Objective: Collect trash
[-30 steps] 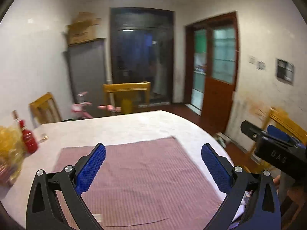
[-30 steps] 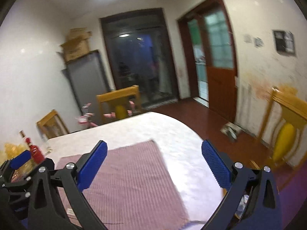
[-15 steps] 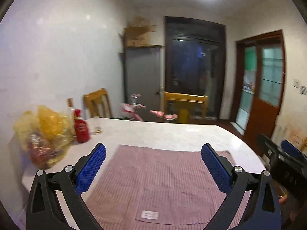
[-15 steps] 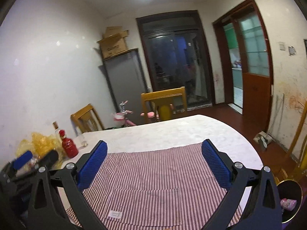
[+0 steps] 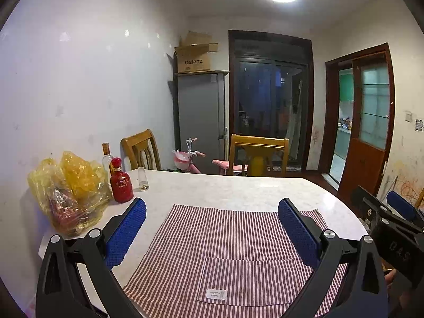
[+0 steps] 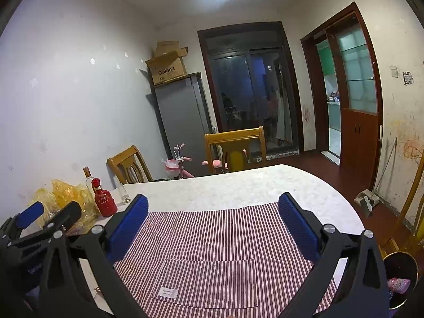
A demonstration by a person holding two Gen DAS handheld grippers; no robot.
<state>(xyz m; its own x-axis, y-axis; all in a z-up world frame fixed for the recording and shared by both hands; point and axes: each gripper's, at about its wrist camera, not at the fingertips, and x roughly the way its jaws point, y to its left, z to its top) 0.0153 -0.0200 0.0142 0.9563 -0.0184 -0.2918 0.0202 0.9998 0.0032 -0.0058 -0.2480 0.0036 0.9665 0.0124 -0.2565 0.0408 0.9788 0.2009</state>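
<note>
Both hand-held grippers, left [image 5: 212, 234] and right [image 6: 213, 229], gape empty; sweep slowly toward ten o'clock, where the yellow bag [image 5: 67, 190] is perhaps trash.

In front of me stands a pale, marble-patterned table with a rounded edge [image 5: 238, 190]; a red-and-white striped cloth with a sewn-on pocket and small white label [image 5: 228, 241] lies flat across its near half. At its far left corner, against the wall, sit a crumpled yellow plastic bag [image 5: 66, 188], a squat red bottle [image 5: 120, 181], a tall clear bottle [image 5: 106, 157] behind it and a small clear glass [image 5: 143, 178] just beside.
</note>
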